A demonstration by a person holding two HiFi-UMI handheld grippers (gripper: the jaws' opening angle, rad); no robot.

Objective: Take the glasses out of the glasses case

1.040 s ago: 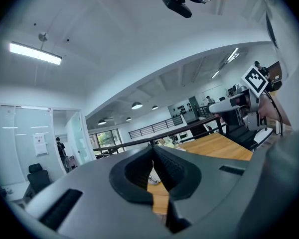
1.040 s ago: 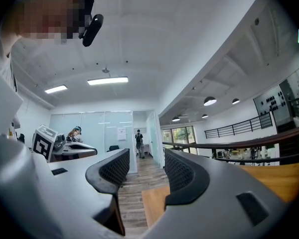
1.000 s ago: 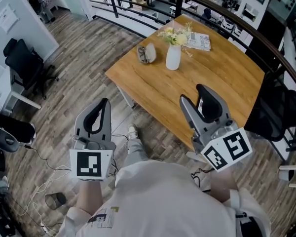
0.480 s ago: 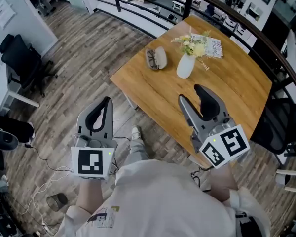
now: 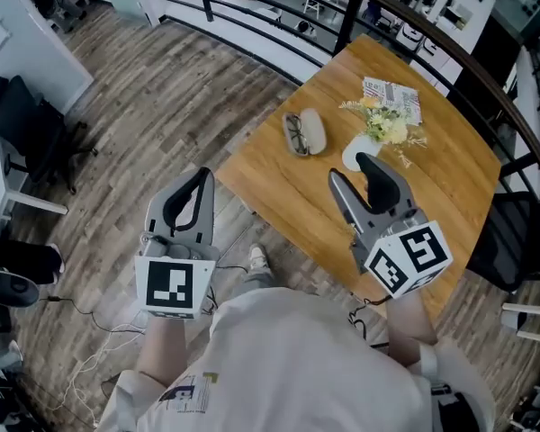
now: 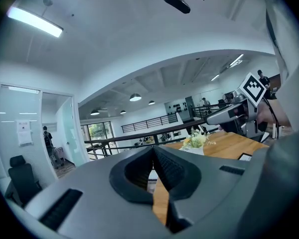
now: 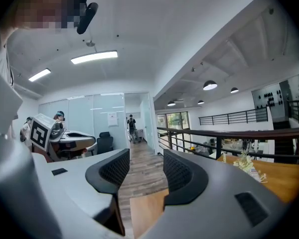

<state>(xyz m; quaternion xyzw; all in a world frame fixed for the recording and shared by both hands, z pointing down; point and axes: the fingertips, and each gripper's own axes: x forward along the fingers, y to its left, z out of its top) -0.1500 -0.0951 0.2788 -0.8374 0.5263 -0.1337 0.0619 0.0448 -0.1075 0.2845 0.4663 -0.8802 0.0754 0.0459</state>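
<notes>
Head view: vase [image 5: 349,154] behind right claw [image 5: 353,171]

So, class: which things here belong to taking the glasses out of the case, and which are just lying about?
Job: glasses; case; left gripper; right gripper.

Lying about: vase; flowers; paper; chair.

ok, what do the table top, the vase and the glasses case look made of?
Table top: wood or wood veneer, warm brown with visible grain, low sheen.
Vase: white, smooth, likely glazed ceramic; could be plastic.
Glasses case: pale beige, matte, rounded; too small to tell, maybe fabric or leatherette.
</notes>
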